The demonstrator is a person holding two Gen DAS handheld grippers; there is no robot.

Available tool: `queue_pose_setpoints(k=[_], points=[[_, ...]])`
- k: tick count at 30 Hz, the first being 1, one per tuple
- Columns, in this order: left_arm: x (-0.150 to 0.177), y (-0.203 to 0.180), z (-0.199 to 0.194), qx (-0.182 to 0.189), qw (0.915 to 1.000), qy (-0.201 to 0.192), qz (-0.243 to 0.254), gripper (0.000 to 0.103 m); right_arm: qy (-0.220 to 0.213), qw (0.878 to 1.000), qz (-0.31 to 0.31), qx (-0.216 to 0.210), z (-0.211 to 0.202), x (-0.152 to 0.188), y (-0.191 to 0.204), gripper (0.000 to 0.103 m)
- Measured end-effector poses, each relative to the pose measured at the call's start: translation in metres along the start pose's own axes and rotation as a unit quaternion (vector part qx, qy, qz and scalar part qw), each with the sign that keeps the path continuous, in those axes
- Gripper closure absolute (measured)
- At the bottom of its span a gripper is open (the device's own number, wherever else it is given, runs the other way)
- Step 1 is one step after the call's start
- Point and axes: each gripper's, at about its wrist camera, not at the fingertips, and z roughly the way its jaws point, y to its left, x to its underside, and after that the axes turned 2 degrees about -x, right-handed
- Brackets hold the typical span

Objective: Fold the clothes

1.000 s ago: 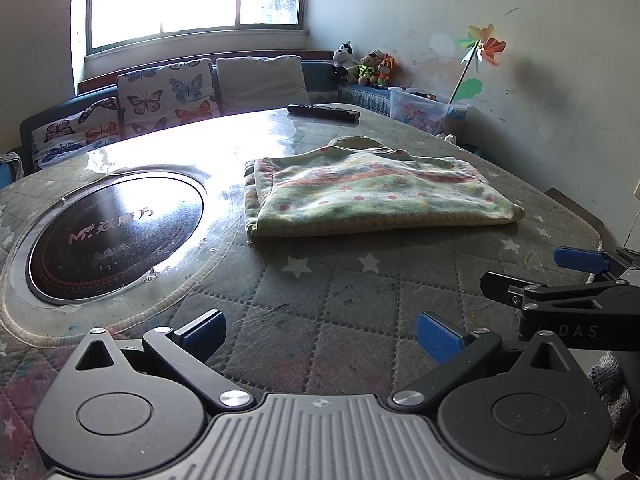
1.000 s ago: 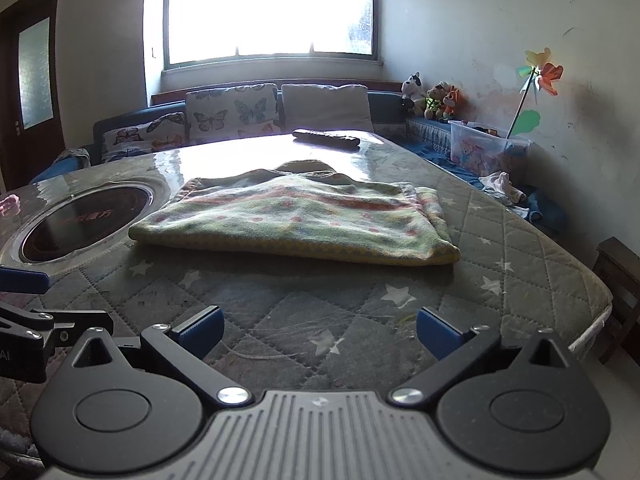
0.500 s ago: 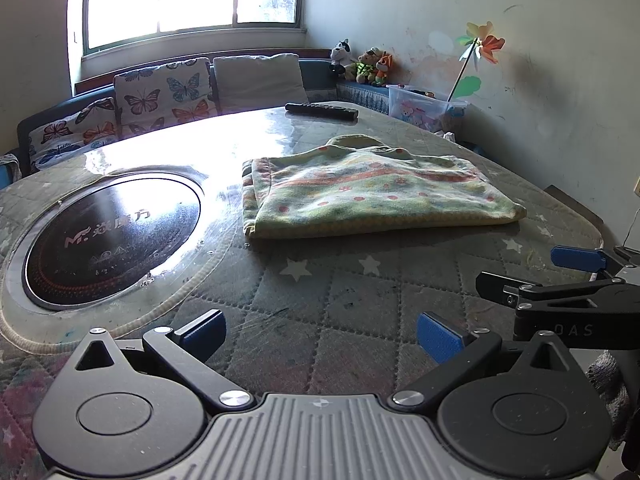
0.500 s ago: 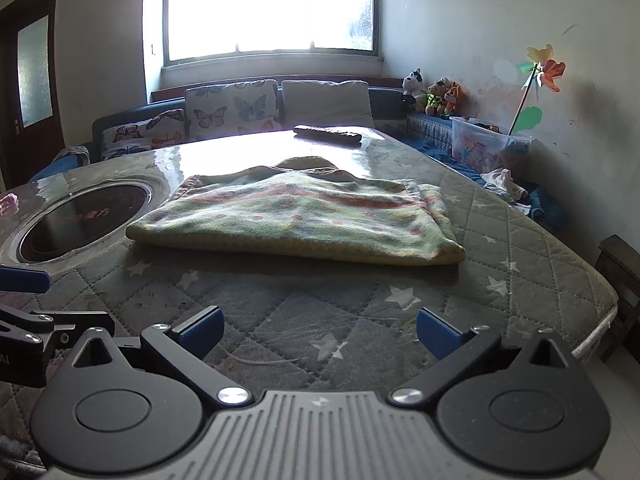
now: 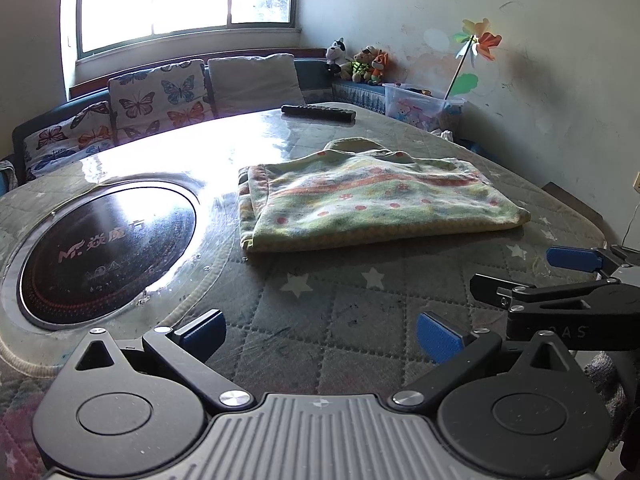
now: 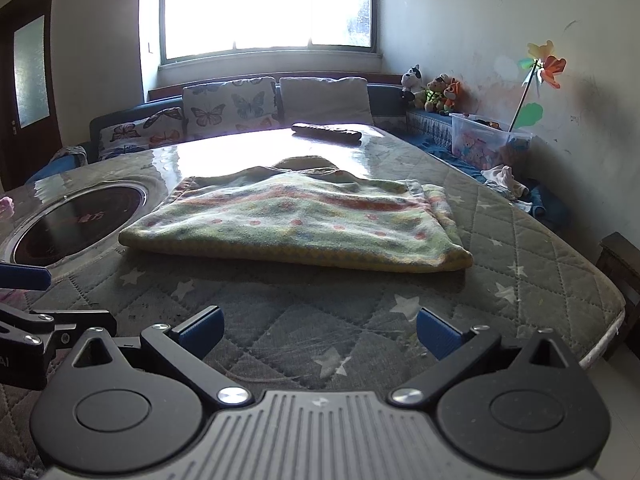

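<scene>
A folded green, yellow and red patterned garment (image 5: 372,200) lies flat on the quilted table, also in the right wrist view (image 6: 296,224). My left gripper (image 5: 320,330) is open and empty, held near the table's front edge, short of the garment. My right gripper (image 6: 318,328) is open and empty, also short of the garment. The right gripper shows at the right of the left wrist view (image 5: 560,284). The left gripper shows at the left edge of the right wrist view (image 6: 36,300).
A round black induction plate (image 5: 108,248) is set in the table at the left. A black remote (image 5: 318,112) lies at the far edge. The table's right edge (image 6: 612,316) drops to the floor. A bench with cushions (image 6: 232,108), plush toys and a plastic box stand behind.
Both grippers have drawn slightly closer to the garment. They stay open. The garment has not moved.
</scene>
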Motion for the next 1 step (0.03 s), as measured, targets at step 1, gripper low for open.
queue_pose_setpoints(k=[1], points=[[-0.0007,0.0000,0.0009,-0.001,1.0000,0.000,0.001,0.000,0.000,1.000,0.000,0.001,0.0011,-0.0006,0.0000,0.000]])
